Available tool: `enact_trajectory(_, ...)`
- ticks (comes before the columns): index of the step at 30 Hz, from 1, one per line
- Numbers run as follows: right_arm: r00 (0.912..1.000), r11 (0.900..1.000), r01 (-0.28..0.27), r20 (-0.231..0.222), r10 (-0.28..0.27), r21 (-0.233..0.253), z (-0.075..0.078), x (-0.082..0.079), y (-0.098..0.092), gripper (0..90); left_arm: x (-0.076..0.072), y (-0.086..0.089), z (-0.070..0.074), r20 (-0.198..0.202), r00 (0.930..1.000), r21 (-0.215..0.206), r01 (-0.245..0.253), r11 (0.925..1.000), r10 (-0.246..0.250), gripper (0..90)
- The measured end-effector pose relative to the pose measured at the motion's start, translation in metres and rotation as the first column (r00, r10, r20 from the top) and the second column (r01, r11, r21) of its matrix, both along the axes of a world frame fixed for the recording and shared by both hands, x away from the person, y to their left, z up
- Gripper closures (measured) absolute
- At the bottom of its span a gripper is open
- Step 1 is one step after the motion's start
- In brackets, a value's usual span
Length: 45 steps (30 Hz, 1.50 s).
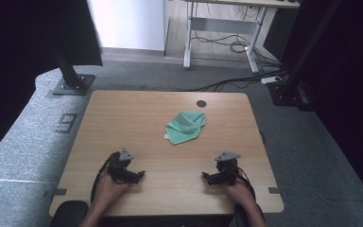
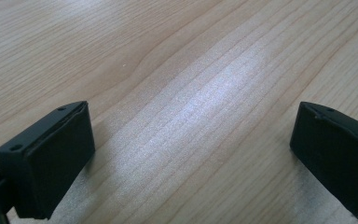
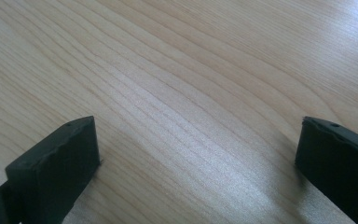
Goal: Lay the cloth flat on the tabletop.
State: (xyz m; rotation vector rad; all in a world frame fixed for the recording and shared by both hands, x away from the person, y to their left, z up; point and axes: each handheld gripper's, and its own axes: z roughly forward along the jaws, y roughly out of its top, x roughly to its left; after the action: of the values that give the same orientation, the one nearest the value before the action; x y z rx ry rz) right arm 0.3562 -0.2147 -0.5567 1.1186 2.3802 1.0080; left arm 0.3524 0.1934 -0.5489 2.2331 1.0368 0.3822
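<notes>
A crumpled green cloth (image 1: 185, 126) lies on the wooden table (image 1: 123, 118), a little beyond the middle. My left gripper (image 1: 141, 175) rests low at the near left, held by a hand, pointing toward the centre. My right gripper (image 1: 205, 177) rests at the near right, pointing inward. In the left gripper view my left gripper (image 2: 191, 140) has its jaws wide apart over bare wood. In the right gripper view my right gripper (image 3: 198, 149) also stands open, with nothing between the jaws. The cloth lies well ahead of both.
A round cable hole (image 1: 201, 103) sits near the table's far edge. Grey carpet surrounds the table, with black frame posts (image 1: 68, 71) at the back left and back right. A desk with cables (image 1: 227, 45) stands farther back.
</notes>
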Motion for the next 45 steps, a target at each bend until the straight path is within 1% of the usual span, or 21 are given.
enact_trajectory(10, 1.0000, 1.000, 0.001, 0.000, -0.001, 0.000, 0.000, 0.000, 0.000, 0.0, 0.003, -0.002, 0.000, 0.001, 1.0000, -0.001, 0.007, 1.0000, -0.007, 0.0)
enact_trajectory(16, 1.0000, 1.000, 0.000, 0.000, 0.000, 0.000, 0.000, 0.000, 0.000, 0.0, 0.004, -0.004, 0.000, 0.001, 0.9999, 0.000, -0.010, 0.9999, 0.010, 0.0)
enact_trajectory(25, 1.0000, 1.000, 0.000, 0.000, 0.000, 0.000, 0.000, 0.000, 0.000, 0.0, 0.006, -0.005, 0.000, -0.001, 0.9999, -0.001, -0.014, 0.9999, 0.014, 0.0)
enact_trajectory(28, 1.0000, 1.000, 0.000, 0.000, 0.000, 0.000, 0.000, 0.000, 0.000, 0.0, 0.006, -0.007, 0.001, -0.011, 0.9997, 0.007, -0.020, 0.9998, 0.020, 0.0)
enact_trajectory(30, 1.0000, 1.000, 0.000, 0.000, 0.000, 0.000, 0.000, 0.000, 0.000, 0.0, 0.007, -0.009, 0.003, -0.020, 0.9997, 0.011, -0.013, 0.9999, 0.014, 0.1)
enact_trajectory(32, 1.0000, 1.000, 0.000, 0.000, 0.000, -0.001, 0.000, 0.000, 0.000, 0.0, 0.009, -0.011, 0.005, -0.027, 0.9996, 0.002, -0.005, 1.0000, 0.005, 0.3)
enact_trajectory(35, 1.0000, 1.000, 0.000, 0.000, 0.000, 0.000, 0.000, 0.000, 0.000, 0.0, 0.013, -0.014, 0.010, -0.019, 0.9998, -0.008, 0.000, 1.0000, 0.000, 0.5)
enact_trajectory(38, 1.0000, 1.000, 0.000, 0.000, 0.000, -0.001, 0.000, 0.000, 0.000, 0.0, 0.017, -0.018, 0.015, 0.000, 0.9999, -0.016, 0.011, 0.9998, -0.011, 1.8)
enact_trajectory(40, 1.0000, 1.000, 0.000, 0.000, 0.000, 0.000, 0.000, 0.000, 0.000, 0.0, 0.020, -0.021, 0.019, 0.014, 0.9997, -0.020, 0.019, 0.9996, -0.018, 4.3)
enact_trajectory(42, 1.0000, 1.000, 0.000, -0.001, 0.000, 0.000, 0.000, 0.000, 0.000, 0.0, 0.021, -0.023, 0.020, 0.016, 0.9996, -0.022, 0.025, 0.9995, -0.025, 6.6)
enact_trajectory(43, 1.0000, 1.000, 0.000, 0.000, 0.000, 0.000, 0.000, 0.000, 0.000, 0.0, 0.025, -0.028, 0.023, 0.025, 0.9990, -0.028, 0.038, 0.9989, -0.037, 8.3)
enact_trajectory(44, 1.0000, 1.000, 0.000, 0.000, 0.000, 0.000, 0.000, 0.000, 0.000, 0.0, 0.025, -0.028, 0.023, 0.025, 0.9990, -0.028, 0.038, 0.9989, -0.037, 9.7)
enact_trajectory(45, 1.0000, 1.000, 0.000, 0.000, 0.000, 0.000, 0.000, 0.000, 0.000, 0.0, 0.029, -0.033, 0.026, 0.037, 0.9979, -0.033, 0.055, 0.9980, -0.053, 13.1)
